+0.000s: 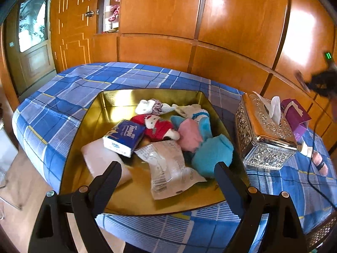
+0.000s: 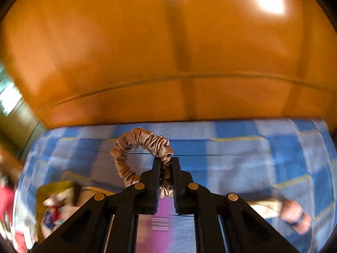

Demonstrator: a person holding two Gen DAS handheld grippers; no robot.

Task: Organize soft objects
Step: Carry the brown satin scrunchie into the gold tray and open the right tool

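Right wrist view: your right gripper (image 2: 166, 164) was clamped tight on a tan satin scrunchie (image 2: 139, 147), pinched at one side of the loop so the rest stood up free above the fingertips. Holding it by the band like that probably kept it from slipping. Background was motion-blurred, so I judged it was in transit, likely toward the gold tray (image 1: 130, 202).

Left wrist view: your left gripper (image 1: 167, 169) hung wide apart and empty just above the tray's near rim, probably waiting for its turn. Inside the tray: a blue tissue pack (image 1: 124, 137) left of centre, a red-and-white plush (image 1: 157, 126) beside it, a pink cloth (image 1: 189, 135) and turquoise socks (image 1: 212, 154) toward the tray's right side, a white printed wrapper (image 1: 168, 166) at the near middle, a pale pad (image 1: 99, 158) at the near left, small white fabric bits (image 1: 147, 105) at the far wall. All piled loosely, so sorting looked partly done at best.

Right of the tray, close beside it, stood an embossed silver tissue box (image 1: 265, 135); past that a purple box (image 1: 294, 113) and a pinkish item (image 1: 320, 162), too blurred to name.

Tray sat on a blue plaid bedspread (image 1: 63, 97). Behind the tray ran glossy wooden wardrobe panels (image 1: 231, 21); a wooden door (image 1: 69, 25) stood far left of it.
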